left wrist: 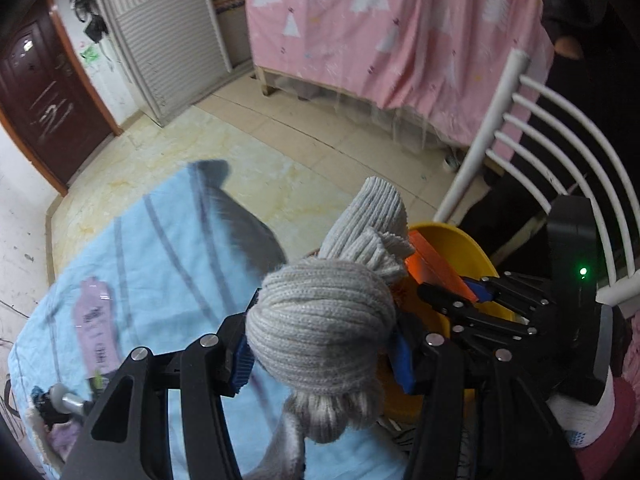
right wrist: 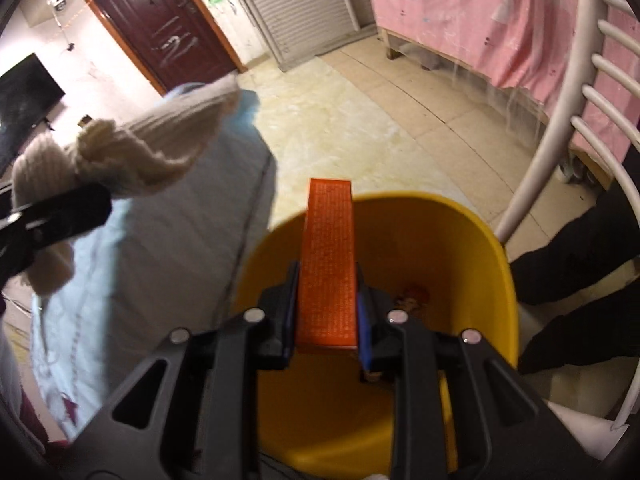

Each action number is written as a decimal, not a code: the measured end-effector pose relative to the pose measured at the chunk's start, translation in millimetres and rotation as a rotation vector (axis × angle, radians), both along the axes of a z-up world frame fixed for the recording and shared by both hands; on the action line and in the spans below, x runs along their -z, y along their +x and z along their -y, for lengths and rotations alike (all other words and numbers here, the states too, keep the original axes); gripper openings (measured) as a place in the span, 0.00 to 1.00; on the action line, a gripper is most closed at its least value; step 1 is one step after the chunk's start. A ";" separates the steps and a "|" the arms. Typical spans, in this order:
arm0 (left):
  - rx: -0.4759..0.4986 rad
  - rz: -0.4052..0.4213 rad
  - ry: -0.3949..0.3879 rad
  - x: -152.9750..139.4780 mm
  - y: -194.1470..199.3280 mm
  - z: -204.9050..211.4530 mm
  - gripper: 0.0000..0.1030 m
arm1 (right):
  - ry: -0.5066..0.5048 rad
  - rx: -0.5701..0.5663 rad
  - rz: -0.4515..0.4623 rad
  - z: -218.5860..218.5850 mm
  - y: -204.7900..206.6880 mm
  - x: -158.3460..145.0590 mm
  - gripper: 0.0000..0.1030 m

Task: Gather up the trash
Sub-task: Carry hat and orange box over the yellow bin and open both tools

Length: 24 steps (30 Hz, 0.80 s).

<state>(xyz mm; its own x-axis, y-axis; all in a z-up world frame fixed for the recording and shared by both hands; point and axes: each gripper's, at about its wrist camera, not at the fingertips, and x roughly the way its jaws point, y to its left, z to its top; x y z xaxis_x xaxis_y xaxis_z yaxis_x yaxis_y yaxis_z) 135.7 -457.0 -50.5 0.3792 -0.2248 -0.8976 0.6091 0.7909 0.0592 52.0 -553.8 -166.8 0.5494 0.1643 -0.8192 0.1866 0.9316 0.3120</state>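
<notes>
Right wrist view, orange box (right wrist: 326, 264) hiding yellow bin (right wrist: 472, 240) contents

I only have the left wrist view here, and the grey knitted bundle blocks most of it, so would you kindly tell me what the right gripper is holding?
Observer: The right gripper is shut on a flat orange box, with its far end sticking out over the yellow bin.
Operator: Thank you. Is there anything in the bin already?
Observer: Yes, a small reddish-brown scrap lies at the bottom; it is too blurred to identify.
Operator: And what is on the far wall to my left?
Observer: A dark television screen stands left of the brown door.
</notes>
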 end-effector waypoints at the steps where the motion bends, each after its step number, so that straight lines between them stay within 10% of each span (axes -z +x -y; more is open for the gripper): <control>1: 0.006 -0.008 0.004 3.6 -2.6 4.3 0.45 | -0.006 0.005 -0.007 2.4 -1.1 2.2 0.22; 6: 0.038 -0.026 0.046 23.3 -13.6 31.8 0.45 | -0.010 0.029 -0.032 14.7 -9.2 12.2 0.24; 9: 0.056 -0.043 0.057 29.5 -19.3 43.2 0.45 | -0.011 0.042 -0.040 22.1 -13.9 15.5 0.47; 14: 0.064 -0.030 0.063 26.7 -24.2 54.5 0.63 | -0.006 0.059 -0.038 31.8 -21.4 16.7 0.47; 24: 0.032 0.004 -0.017 -7.7 -31.9 15.4 0.64 | -0.018 0.053 -0.002 21.0 -30.4 -0.9 0.47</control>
<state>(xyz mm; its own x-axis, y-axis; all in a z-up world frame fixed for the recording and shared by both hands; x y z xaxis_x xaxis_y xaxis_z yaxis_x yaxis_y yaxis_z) 103.8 -472.3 -42.8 0.3754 -0.2519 -0.8920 0.6340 0.7718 0.0488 21.6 -574.8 -165.9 0.5552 0.1205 -0.8229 0.2364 0.9258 0.2950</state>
